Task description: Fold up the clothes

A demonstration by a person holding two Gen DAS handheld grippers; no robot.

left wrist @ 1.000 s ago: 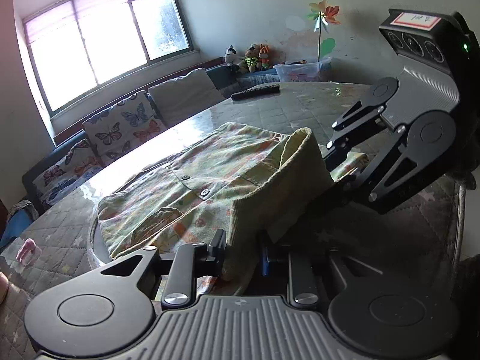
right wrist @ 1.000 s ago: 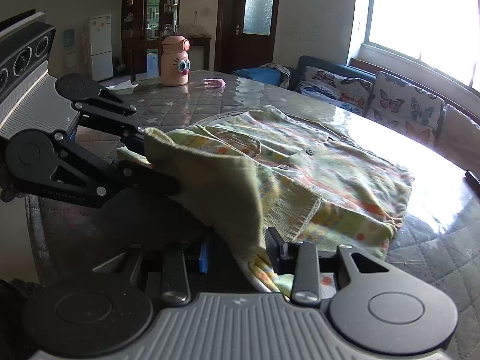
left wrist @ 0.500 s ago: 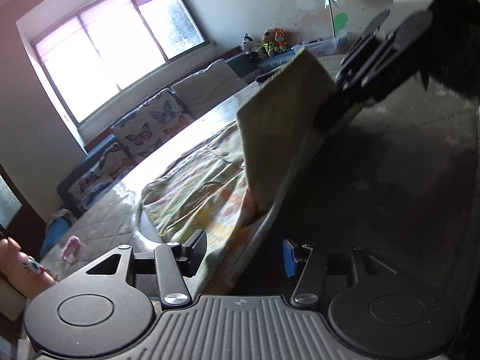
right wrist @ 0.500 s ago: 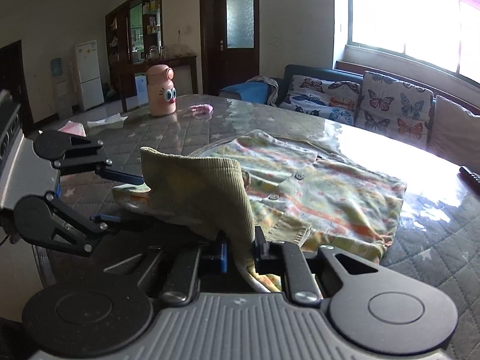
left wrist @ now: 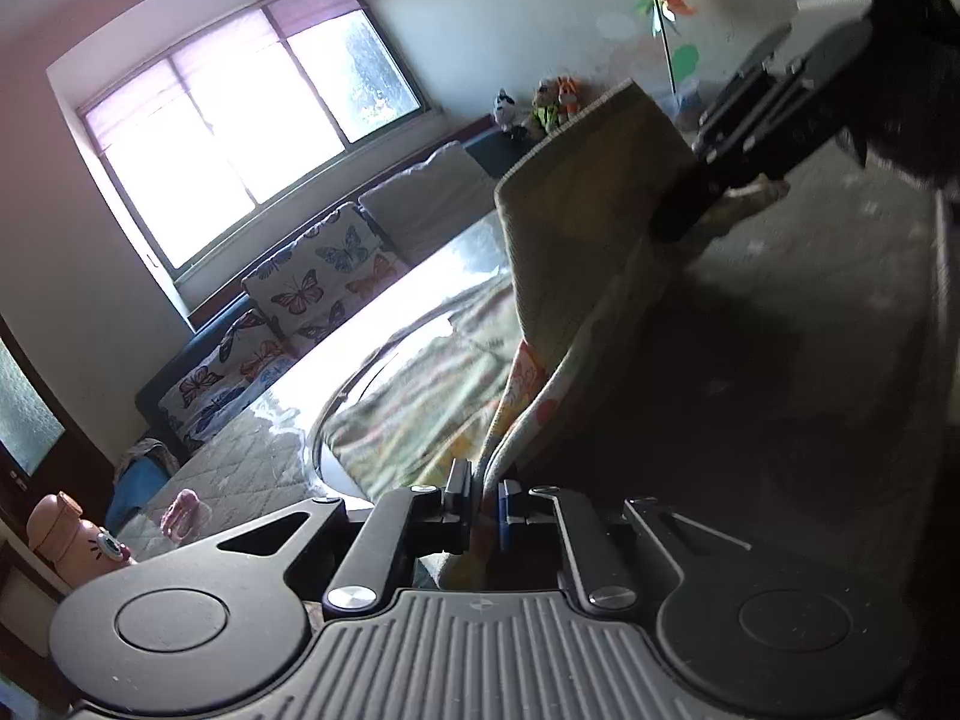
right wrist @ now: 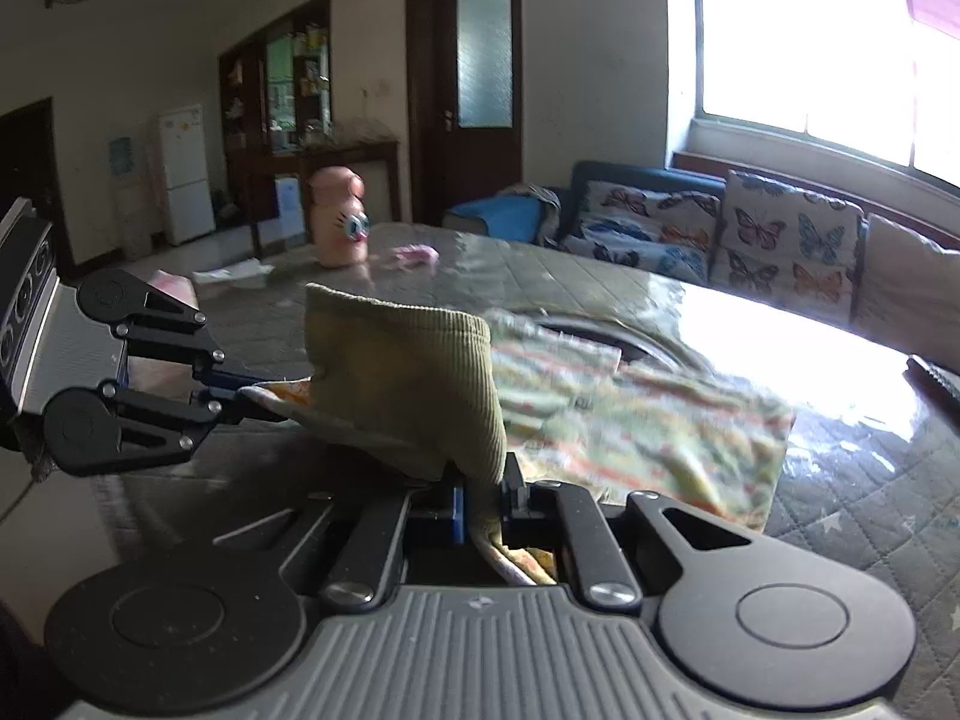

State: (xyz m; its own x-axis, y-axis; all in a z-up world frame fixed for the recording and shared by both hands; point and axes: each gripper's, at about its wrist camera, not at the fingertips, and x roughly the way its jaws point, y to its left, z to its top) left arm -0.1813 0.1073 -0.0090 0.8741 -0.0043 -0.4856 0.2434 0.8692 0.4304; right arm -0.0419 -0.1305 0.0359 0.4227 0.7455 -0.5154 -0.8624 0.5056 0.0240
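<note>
**Near edge of the garment lifted, fold not yet laid**

Left wrist view: the left tongs were closing on a thin edge of the patterned garment, the cloth running up from between their pads. From there the fabric rose to the right and away, its plain greenish underside showing, to the right tongs, which pinched the other end of the same edge high above the counter. The rest of the garment lay flat on the counter ahead and to the left of the left tongs. Judged from this, the hem was raised but nothing had been carried over yet.

Right wrist view: the right tongs were closing too, with the ribbed greenish hem caught between the pads and standing up just ahead of them. To the left, the left tongs held the patterned edge at about the same height. Beyond and to the right of the right tongs the body of the garment lay spread on the counter, blurred. A pink bottle stood well beyond.

Still to do, as I judge it: carrying the lifted edge across the flat part, setting it down, and any further folds.
</note>
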